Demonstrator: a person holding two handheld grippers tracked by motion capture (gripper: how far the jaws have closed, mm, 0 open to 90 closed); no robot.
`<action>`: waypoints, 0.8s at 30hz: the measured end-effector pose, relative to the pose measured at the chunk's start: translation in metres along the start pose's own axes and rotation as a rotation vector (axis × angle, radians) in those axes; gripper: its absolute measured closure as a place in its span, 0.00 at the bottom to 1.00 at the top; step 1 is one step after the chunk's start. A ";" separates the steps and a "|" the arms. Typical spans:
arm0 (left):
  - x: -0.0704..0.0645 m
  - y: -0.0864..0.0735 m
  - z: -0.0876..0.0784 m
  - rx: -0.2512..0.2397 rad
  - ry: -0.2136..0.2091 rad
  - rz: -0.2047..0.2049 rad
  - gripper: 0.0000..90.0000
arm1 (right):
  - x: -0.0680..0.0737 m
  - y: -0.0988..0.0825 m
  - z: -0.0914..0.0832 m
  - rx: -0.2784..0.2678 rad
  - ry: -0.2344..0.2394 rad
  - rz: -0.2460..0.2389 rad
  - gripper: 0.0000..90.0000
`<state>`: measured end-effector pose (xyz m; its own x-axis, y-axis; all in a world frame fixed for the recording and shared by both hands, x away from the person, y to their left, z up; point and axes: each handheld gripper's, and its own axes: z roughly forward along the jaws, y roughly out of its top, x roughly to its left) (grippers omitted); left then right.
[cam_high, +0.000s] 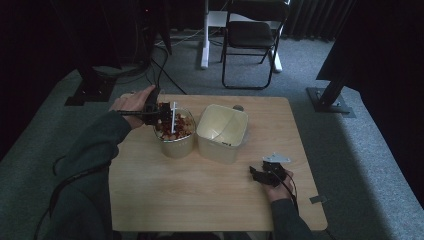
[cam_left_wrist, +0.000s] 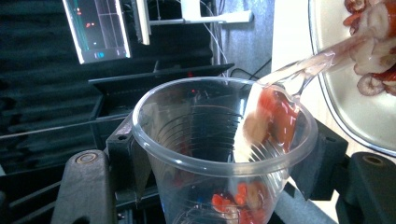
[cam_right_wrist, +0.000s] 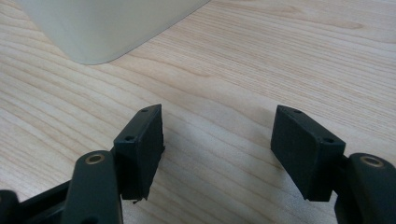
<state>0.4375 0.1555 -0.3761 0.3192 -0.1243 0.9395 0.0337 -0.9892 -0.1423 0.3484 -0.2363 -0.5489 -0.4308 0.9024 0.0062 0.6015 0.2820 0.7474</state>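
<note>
A clear plastic cup (cam_left_wrist: 205, 135) sits between the black jaws of my left gripper (cam_left_wrist: 224, 154), which is shut on it. A clear plastic spoon (cam_left_wrist: 280, 93) leans into the cup with red and pale food pieces on it, and more pieces lie at the cup's bottom. In the high view my left gripper (cam_high: 159, 114) is at the left rim of a round bowl (cam_high: 175, 146) filled with the same red and white food. Beside that bowl stands an empty cream square tub (cam_high: 222, 142). My right gripper (cam_high: 255, 172) rests low over the table at the right, open, with bare wood between its jaws (cam_right_wrist: 217, 135).
The wooden table (cam_high: 200, 200) is bare in front of the two containers. The tub's corner (cam_right_wrist: 93, 28) shows just ahead of my right gripper. A folding chair (cam_high: 252, 35) and black stand bases (cam_high: 332, 97) stand on the carpet beyond. A lit screen (cam_left_wrist: 95, 28) hangs behind.
</note>
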 end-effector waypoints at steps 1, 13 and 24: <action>0.000 0.000 0.000 0.000 0.000 0.007 0.37 | 0.000 0.000 0.000 0.000 0.000 0.000 0.38; -0.002 0.005 -0.003 0.009 0.011 0.091 0.38 | 0.000 0.000 0.000 0.001 0.000 0.002 0.38; -0.003 0.005 -0.003 0.007 0.020 0.114 0.38 | 0.000 0.000 0.000 0.001 0.001 0.002 0.38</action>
<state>0.4336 0.1504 -0.3785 0.3023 -0.2373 0.9232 0.0048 -0.9681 -0.2504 0.3484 -0.2363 -0.5488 -0.4302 0.9027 0.0078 0.6028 0.2808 0.7468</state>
